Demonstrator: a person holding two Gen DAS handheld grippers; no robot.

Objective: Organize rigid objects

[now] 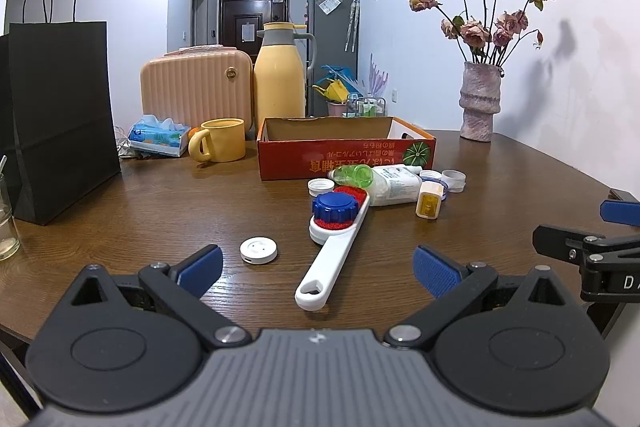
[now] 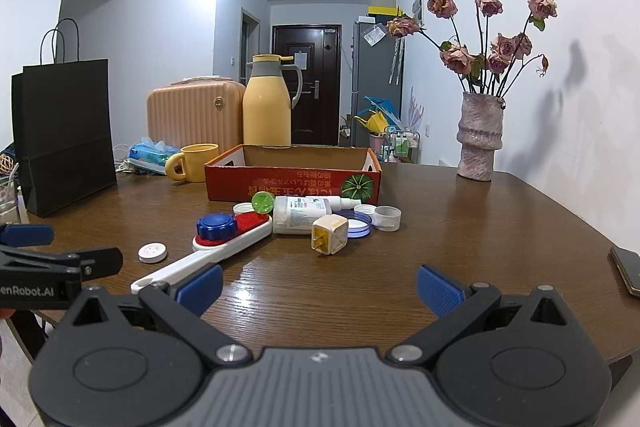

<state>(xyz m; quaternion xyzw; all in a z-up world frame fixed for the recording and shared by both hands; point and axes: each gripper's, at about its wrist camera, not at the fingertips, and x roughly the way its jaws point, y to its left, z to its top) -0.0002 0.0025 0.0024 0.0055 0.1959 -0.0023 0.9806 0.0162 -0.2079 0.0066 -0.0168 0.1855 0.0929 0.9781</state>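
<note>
A red cardboard box [image 1: 344, 157] [image 2: 292, 183] stands open on the wooden table. In front of it lie a white-handled red brush [image 1: 328, 259] [image 2: 224, 247] with a blue cap [image 1: 335, 207] [image 2: 216, 225] on it, a white bottle [image 1: 394, 185] [image 2: 300, 215], a green bottle [image 1: 354, 174], a yellow-white cube [image 1: 430, 203] [image 2: 330, 235], white caps [image 1: 454, 181] [image 2: 386, 217] and a white disc [image 1: 258, 250] [image 2: 152, 252]. My left gripper [image 1: 318, 269] is open and empty, near the brush handle. My right gripper [image 2: 320, 287] is open and empty over bare table.
A black paper bag [image 1: 60, 123] stands at the left. A yellow mug [image 1: 218, 145], tissue pack [image 1: 160, 137], yellow jug [image 1: 280, 75] and peach case [image 1: 196, 87] stand behind. A vase of dried roses [image 1: 480, 103] stands at the right. A phone [image 2: 628, 269] lies at the right edge.
</note>
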